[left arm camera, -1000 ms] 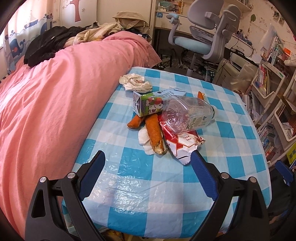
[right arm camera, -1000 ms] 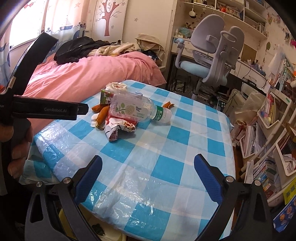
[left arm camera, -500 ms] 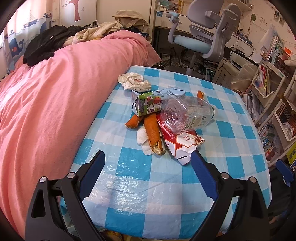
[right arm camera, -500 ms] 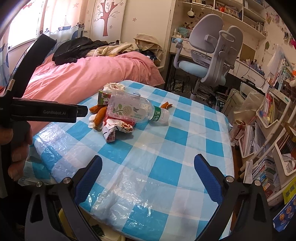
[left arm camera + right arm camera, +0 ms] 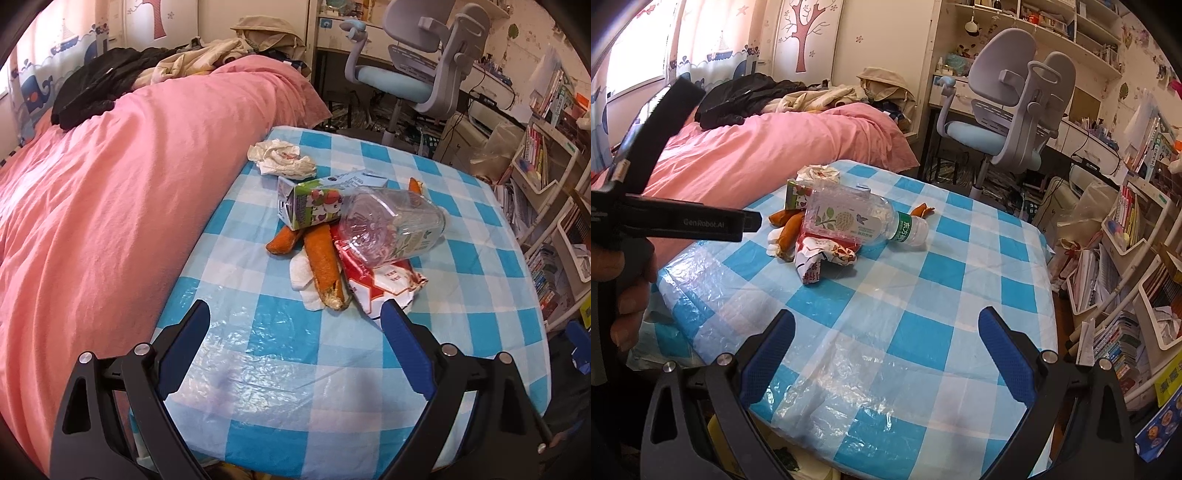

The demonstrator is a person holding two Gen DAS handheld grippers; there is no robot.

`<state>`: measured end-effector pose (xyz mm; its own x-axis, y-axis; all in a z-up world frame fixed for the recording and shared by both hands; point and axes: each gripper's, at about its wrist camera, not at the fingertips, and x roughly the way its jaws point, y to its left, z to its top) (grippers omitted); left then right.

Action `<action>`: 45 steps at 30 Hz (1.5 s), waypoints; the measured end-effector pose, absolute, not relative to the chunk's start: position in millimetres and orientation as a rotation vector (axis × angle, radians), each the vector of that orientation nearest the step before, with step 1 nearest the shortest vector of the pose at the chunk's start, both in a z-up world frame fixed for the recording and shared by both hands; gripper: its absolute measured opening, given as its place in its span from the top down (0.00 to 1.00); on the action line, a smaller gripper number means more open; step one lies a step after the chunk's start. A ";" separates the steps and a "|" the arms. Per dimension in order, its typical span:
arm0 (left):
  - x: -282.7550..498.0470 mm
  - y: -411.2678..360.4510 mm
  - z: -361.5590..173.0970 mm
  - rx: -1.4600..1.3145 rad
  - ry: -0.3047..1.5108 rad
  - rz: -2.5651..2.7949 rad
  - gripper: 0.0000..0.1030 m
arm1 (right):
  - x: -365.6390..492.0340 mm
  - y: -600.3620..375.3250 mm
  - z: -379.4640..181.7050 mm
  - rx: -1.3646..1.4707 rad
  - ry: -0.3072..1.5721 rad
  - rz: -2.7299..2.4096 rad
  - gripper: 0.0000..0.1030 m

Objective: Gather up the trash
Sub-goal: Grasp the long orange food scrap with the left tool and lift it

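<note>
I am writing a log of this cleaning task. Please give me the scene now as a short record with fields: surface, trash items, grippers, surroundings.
surface: table with blue-white checked cloth
trash pile: clear plastic bottle lying on red-white wrapper; juice carton; orange peel pieces; white tissue
apart from pile: crumpled paper, nearer the table's far edge
left gripper: open, holding nothing
right gripper: open, holding nothing
surroundings: pink bed cover, desk chair
</note>
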<state>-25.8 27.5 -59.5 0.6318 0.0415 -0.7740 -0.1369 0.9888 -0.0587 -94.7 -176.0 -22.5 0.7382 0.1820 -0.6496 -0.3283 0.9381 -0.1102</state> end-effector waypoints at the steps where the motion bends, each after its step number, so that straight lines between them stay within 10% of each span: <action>1: -24.3 28.6 -61.0 -0.117 0.886 0.101 0.13 | -94.7 -176.4 -22.3 -0.224 0.687 0.283 0.08; 22: 52.6 24.7 -106.1 -0.059 0.966 0.056 0.41 | -94.0 -169.8 -26.5 -0.233 0.721 0.333 0.08; 26: 61.9 23.3 -113.5 -0.079 0.998 0.016 0.77 | -91.6 -166.6 -26.8 -0.243 0.727 0.340 0.08; 29: 60.0 26.2 -107.0 -0.108 1.002 -0.017 0.83 | -90.2 -165.8 -26.0 -0.238 0.728 0.346 0.08; 45: -14.0 66.8 -91.0 -0.054 1.117 -0.068 0.81 | -95.5 -146.1 -34.7 -0.240 0.778 0.396 0.08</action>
<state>-14.0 66.8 -91.0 0.4370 -0.0818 -0.8957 0.0273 0.9966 -0.0777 -95.5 -146.1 -34.7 0.6444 0.2568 -0.7202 -0.4313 0.8998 -0.0651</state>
